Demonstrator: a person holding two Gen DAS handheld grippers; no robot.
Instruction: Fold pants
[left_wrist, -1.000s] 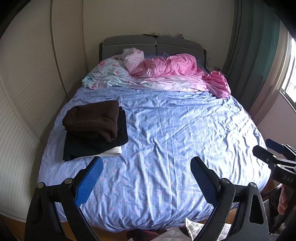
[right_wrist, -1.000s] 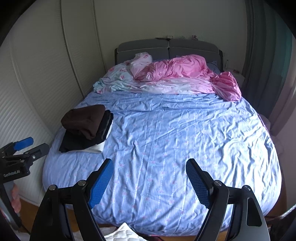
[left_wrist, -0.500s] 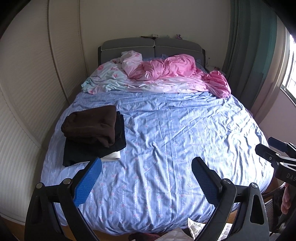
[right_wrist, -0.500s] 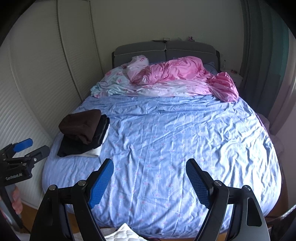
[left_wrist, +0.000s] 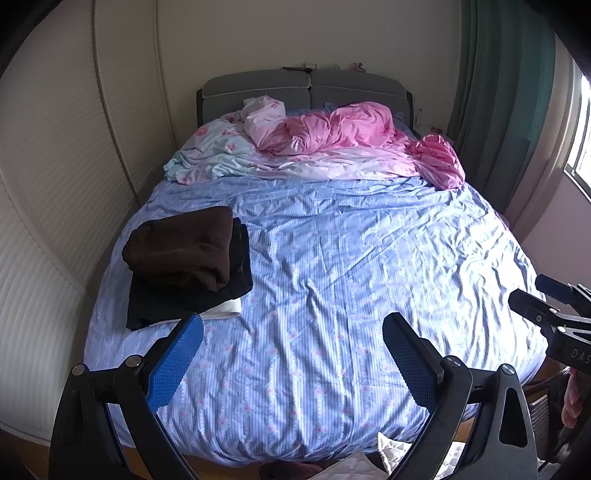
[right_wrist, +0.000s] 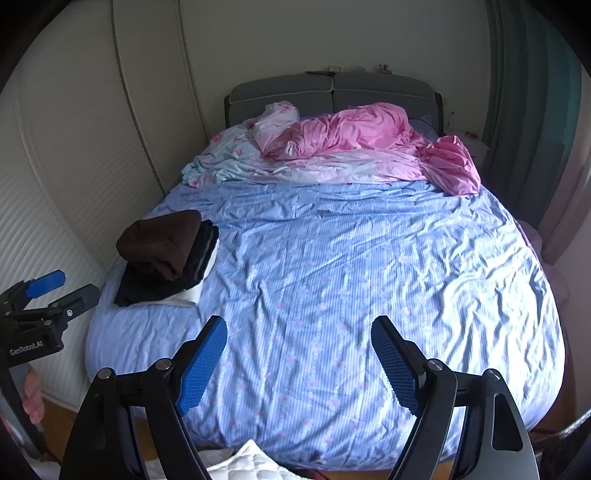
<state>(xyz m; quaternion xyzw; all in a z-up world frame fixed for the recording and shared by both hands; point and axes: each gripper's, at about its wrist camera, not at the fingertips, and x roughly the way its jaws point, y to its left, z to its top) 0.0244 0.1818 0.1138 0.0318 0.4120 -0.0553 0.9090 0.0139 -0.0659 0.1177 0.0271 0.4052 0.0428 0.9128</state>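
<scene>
A stack of folded garments, brown pants (left_wrist: 183, 246) on top of black ones (left_wrist: 155, 306) and a white one, lies on the left side of the bed; it also shows in the right wrist view (right_wrist: 162, 243). My left gripper (left_wrist: 293, 328) is open and empty, held above the foot of the bed. My right gripper (right_wrist: 298, 325) is open and empty, also above the foot of the bed. Each gripper shows at the edge of the other's view: the right one (left_wrist: 546, 299), the left one (right_wrist: 55, 291).
The bed (left_wrist: 351, 277) has a wrinkled blue striped sheet. A pink and pale floral duvet (left_wrist: 332, 144) is bunched by the grey headboard (left_wrist: 306, 88). White wardrobe doors (left_wrist: 55, 184) run along the left, green curtains (left_wrist: 506, 92) on the right. White quilted fabric (right_wrist: 251, 465) lies below.
Both grippers have drawn back slightly from the bed and stayed open. The folded stack has not moved.
</scene>
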